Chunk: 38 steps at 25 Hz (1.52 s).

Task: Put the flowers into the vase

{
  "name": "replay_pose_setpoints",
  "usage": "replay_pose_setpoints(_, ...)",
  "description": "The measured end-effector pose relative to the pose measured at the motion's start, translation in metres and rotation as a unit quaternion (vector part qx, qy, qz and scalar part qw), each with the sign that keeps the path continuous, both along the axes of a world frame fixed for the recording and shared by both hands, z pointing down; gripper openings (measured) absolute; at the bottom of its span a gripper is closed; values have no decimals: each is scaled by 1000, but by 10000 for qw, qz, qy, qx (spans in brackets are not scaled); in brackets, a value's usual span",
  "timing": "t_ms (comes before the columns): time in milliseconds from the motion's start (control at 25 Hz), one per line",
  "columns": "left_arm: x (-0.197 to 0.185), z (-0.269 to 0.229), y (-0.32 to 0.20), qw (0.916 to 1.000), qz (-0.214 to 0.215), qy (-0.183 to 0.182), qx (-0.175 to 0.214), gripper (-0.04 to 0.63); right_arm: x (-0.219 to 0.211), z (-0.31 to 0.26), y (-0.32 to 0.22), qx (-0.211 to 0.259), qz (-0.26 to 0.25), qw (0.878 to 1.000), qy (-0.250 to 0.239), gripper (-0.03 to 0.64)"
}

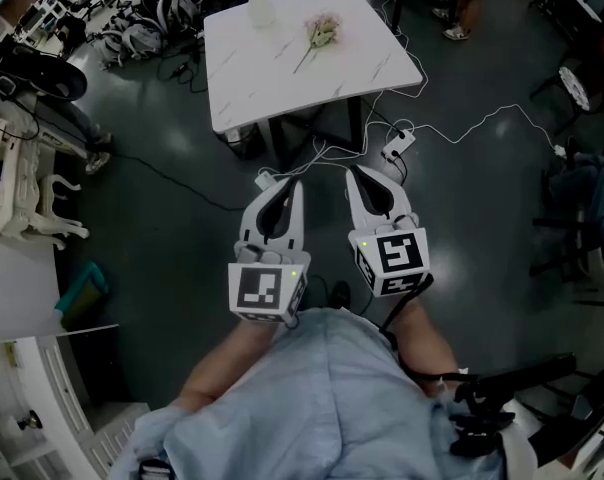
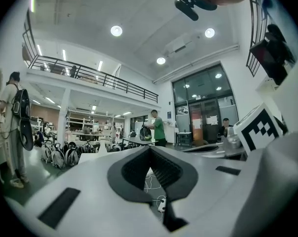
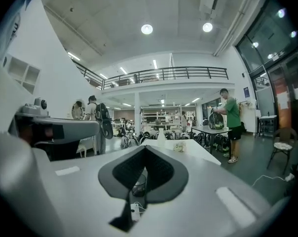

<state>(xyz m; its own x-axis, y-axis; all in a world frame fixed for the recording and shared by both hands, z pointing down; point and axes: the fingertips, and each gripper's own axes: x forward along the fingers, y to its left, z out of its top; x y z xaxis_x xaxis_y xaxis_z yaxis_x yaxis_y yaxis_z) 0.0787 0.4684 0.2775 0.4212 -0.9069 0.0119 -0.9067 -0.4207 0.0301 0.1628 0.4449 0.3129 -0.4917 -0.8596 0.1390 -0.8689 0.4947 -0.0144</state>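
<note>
The task is barely starting: the left gripper (image 1: 286, 181) and right gripper (image 1: 356, 172) are hovering at lower centre, jaws pressed together and gripping nothing. The flowers (image 1: 322, 34) are lying on the table (image 1: 377, 63) at top centre, right of the vase (image 1: 258, 4). The next move is probably calling for stepping closer and opening one gripper over the stem.

Person in a light blue shirt (image 1: 327, 398) stands back from the white marble table (image 1: 372, 63), well apart from it. Left tongs (image 1: 286, 181) and right tongs (image 1: 361, 171) are held side by side over the dark floor (image 1: 162, 258), tips together, nothing in them, pointing toward the table. Flowers (image 1: 322, 33) lie flat mid-table. White vase (image 1: 259, 6) is upright near the far edge, left of the flowers. Power strip (image 1: 398, 145) and white cables are on the floor under the table's near edge.
</note>
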Motion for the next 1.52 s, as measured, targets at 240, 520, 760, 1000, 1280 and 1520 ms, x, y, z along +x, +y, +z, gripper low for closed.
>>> replay_pose_setpoints(240, 22, 7, 6, 9999, -109, -59, -94, 5, 16, 10, -2, -142, -142, 9998, -69, 3)
replay_pose_setpoints(520, 30, 13, -17, 9998, -99, -82, -157, 5, 32, 22, -27, -328, -58, 9994, -25, 3)
replay_pose_setpoints(760, 2, 29, -76, 9996, -85, -22, -257, 5, 4, 42, -78, -498, -62, 9987, 88, 3)
replay_pose_setpoints(1000, -30, 30, -168, 9997, 49, 87, -215, 5, -23, 47, -170, -508, 100, 9984, 205, 3)
replay_pose_setpoints(1280, -88, 16, -258, 9993, 239, 221, -155, 5, -75, 33, -262, -449, 319, 9972, 502, 3)
replay_pose_setpoints(1520, -103, 9, -297, 9983, 341, 472, -71, 5, -80, 18, -302, -462, 517, 9961, 551, 3)
